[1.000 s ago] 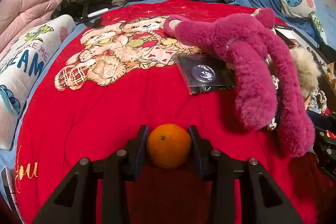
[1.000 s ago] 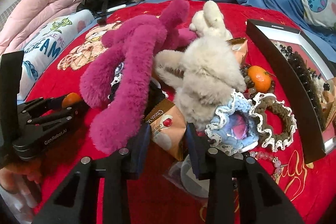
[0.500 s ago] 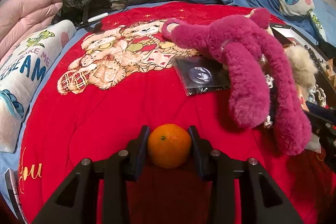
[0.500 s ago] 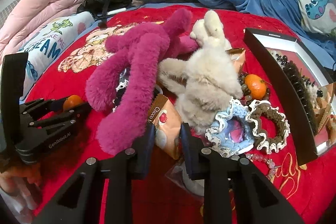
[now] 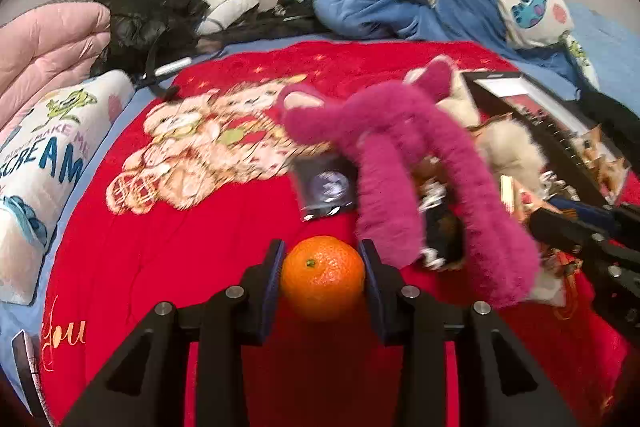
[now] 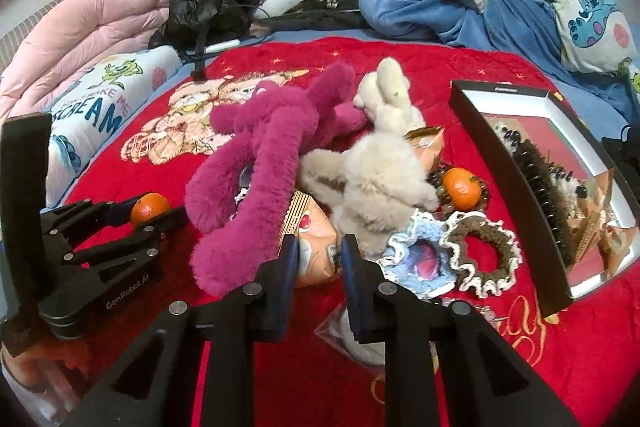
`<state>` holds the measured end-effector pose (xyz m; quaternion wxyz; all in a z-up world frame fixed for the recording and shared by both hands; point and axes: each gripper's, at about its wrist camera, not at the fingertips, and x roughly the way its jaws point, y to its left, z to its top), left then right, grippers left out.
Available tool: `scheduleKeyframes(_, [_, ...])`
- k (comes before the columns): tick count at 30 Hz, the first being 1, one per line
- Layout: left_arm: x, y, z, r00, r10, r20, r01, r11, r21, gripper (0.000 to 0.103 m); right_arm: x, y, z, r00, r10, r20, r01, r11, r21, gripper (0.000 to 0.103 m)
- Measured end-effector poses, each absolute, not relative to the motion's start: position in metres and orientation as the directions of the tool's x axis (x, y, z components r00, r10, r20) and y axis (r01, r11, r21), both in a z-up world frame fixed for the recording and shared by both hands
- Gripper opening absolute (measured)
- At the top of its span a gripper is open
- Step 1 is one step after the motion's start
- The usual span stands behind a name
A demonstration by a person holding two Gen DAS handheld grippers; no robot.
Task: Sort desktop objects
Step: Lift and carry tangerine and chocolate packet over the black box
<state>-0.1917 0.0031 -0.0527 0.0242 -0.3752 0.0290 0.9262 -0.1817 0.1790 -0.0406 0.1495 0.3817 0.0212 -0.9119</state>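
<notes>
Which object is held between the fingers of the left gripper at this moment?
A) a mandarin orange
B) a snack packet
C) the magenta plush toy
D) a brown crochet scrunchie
A: in the left wrist view the mandarin orange sits clamped in the left gripper, with a finger pressed against each side; the right wrist view shows the same.

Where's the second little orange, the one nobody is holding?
In the right wrist view, the loose orange lies right of centre on the red blanket, ringed by dark beads, between the cream plush rabbit and the black box.
</notes>
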Motion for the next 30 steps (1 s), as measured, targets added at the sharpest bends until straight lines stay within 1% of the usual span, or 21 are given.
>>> scheduleKeyframes(6, [-0.188,0.030,-0.043,-0.735,0.074,-0.674,-0.105,-0.995,0.004,0.038,-0.177,0.199,-0.033,-0.678,-0.235,-0.696,0.254,-0.964,0.078,0.021])
scheduleKeyframes(10, [-0.185,0.055,-0.037,-0.728,0.155,-0.667,-0.166,-0.985,-0.048,0.038,-0.169,0.219,-0.027,-0.693,-0.207,-0.690,0.228,-0.972,0.062,0.021])
scheduleKeyframes(13, [-0.180,0.085,-0.030,-0.736,0.187,-0.650,-0.211,-0.977,-0.042,0.038,-0.162,0.242,-0.023,-0.707,-0.169,-0.687,0.191,-0.981,0.046,0.021])
scheduleKeyframes(20, [-0.163,0.173,-0.025,-0.713,0.289,-0.639,-0.346,-0.937,-0.038,0.038,-0.139,0.322,-0.015,-0.734,-0.056,-0.677,0.028,-0.998,0.052,0.021])
scheduleKeyframes(25, [-0.152,0.227,-0.023,-0.677,0.375,-0.633,-0.399,-0.910,-0.113,0.038,-0.119,0.374,-0.010,-0.747,0.004,-0.665,-0.074,-0.994,0.077,0.021])
scheduleKeyframes(29, [-0.138,0.267,-0.019,-0.673,0.389,-0.629,-0.442,-0.893,-0.080,0.038,-0.100,0.408,-0.003,-0.767,0.050,-0.640,-0.145,-0.985,0.096,0.021])
scheduleKeyframes(30, [-0.136,0.271,-0.018,-0.668,0.403,-0.626,-0.449,-0.889,-0.092,0.038,-0.095,0.413,-0.001,-0.772,0.057,-0.633,-0.151,-0.984,0.095,0.021])
